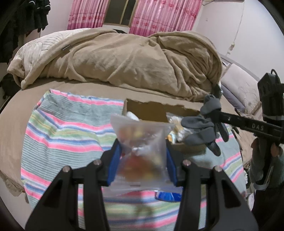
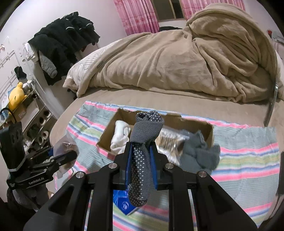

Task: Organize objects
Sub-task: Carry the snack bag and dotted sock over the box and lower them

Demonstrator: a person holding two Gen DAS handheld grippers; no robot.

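Bed [image 1: 16, 124] fills both views, brown sheet, with a rumpled tan blanket [image 1: 124, 58] heaped along its far side. Pink curtains [image 1: 154, 16] behind.

Striped towel [image 1: 62, 135], pink, green and blue bands, spread flat on the near part of the bed.

Cardboard box [image 2: 188, 119] sits on the towel, top open, far wall torn ragged. Inside: a white cloth bundle [image 2: 120, 135] at the left end, a crinkled clear packet with tan contents [image 2: 168, 142] in the middle, a grey sock [image 2: 200, 152] draped over the right end and spilling onto the towel.

Left gripper [image 1: 142, 160]: blue pads clamped on both sides of a clear plastic bag [image 1: 142, 142] with blurred red and yellow contents, held above the towel just in front of the box.

Right gripper [image 2: 141, 160]: jaws pressed together on a grey sock with white grip dots [image 2: 142, 160], its top rolled into a knot. Sock hangs lifted in front of the box; the left wrist view places it over the box's right end.

Blue packet [image 2: 124, 204] lies on the towel beneath the grippers, partly hidden.
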